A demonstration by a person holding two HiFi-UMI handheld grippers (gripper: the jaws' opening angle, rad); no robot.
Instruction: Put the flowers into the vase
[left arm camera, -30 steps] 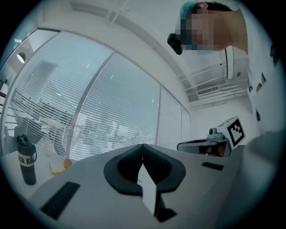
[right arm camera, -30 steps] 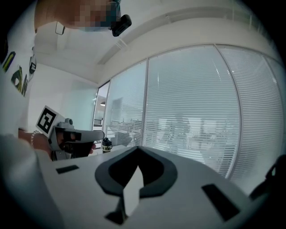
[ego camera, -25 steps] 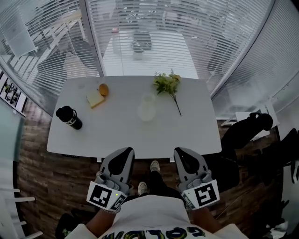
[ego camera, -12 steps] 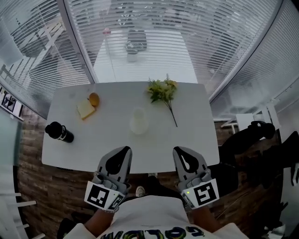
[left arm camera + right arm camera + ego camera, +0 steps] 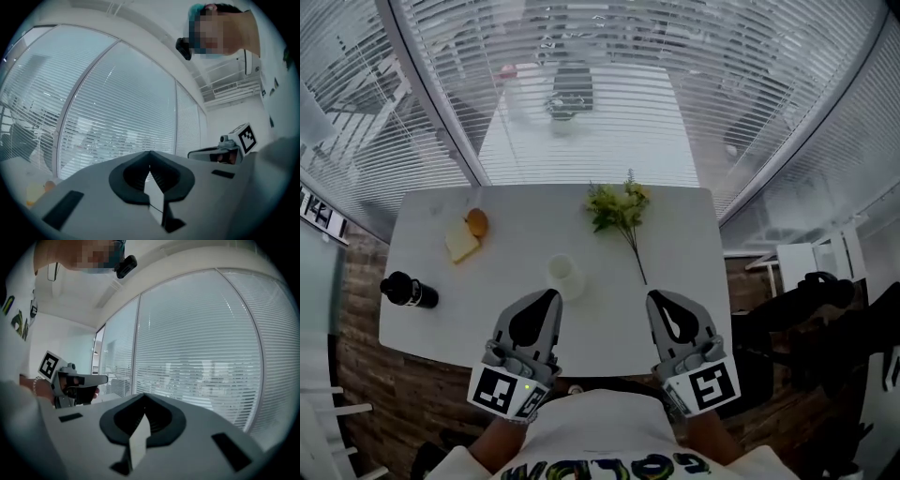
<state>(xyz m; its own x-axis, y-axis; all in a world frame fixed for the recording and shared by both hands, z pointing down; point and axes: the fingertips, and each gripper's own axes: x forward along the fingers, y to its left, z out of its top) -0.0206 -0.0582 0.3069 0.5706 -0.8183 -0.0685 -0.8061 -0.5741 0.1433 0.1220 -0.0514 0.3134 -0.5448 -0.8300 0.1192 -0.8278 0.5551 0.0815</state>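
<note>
On the white table [image 5: 675, 319] lies a bunch of yellow-green flowers [image 5: 617, 206], its thin stem pointing toward the near right. A small clear vase [image 5: 565, 277] stands upright in the middle, left of the stem. My left gripper [image 5: 547, 297] hovers at the near edge just in front of the vase, shut and empty. Level with it, my right gripper [image 5: 657, 297] sits just right of and nearer than the stem's tip, also shut and empty. In both gripper views the jaws [image 5: 150, 165] [image 5: 143, 404] meet with nothing between them; neither shows flowers or vase.
A black bottle [image 5: 408, 291] lies at the table's near left. A slice of bread [image 5: 460, 244] and an orange [image 5: 476, 222] sit at the far left. Window blinds [image 5: 609, 84] stand behind the table. A dark chair [image 5: 806, 309] is to the right.
The person has stepped toward the table. Both grippers, before over the floor short of the table, now reach over its near edge. Both stay shut.
</note>
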